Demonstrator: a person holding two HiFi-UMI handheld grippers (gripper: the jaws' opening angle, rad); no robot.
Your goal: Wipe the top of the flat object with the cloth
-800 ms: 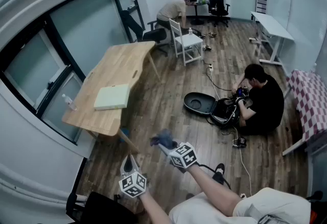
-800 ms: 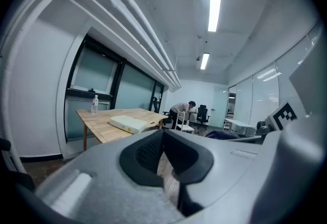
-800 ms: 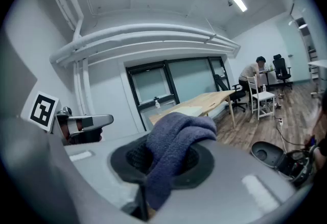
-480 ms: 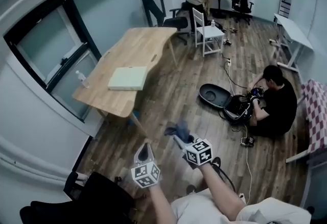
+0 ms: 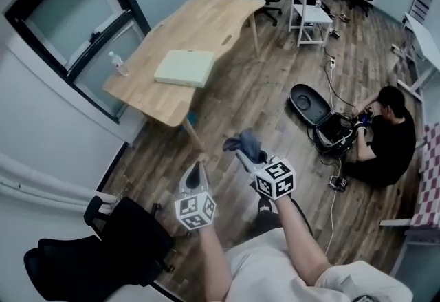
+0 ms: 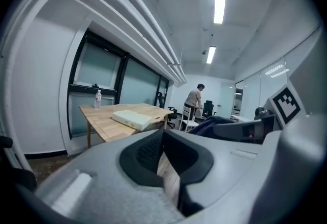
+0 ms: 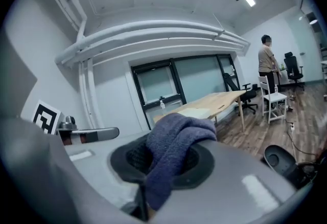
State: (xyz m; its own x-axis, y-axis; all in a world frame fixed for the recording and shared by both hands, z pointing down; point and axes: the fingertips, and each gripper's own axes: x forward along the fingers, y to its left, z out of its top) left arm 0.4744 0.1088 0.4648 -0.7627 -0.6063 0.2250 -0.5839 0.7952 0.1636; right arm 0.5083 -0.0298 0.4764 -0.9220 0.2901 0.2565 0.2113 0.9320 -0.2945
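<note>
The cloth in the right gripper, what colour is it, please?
Dusky blue-purple towelling cloth; clearest in right gripper view.

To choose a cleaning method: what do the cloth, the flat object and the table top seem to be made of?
The cloth looks like terry fabric, blue-grey, with fuzzy folds. The flat object is pale and matte, perhaps foam or board. The table top seems light wood, grain visible.

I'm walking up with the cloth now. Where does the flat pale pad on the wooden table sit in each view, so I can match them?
Head view: flat pad upper left of centre, on the table.
Left gripper view: left of centre, at mid-height.
Right gripper view: near centre, just above the cloth.
Shared landmark: the water bottle on the table's window side.
</note>
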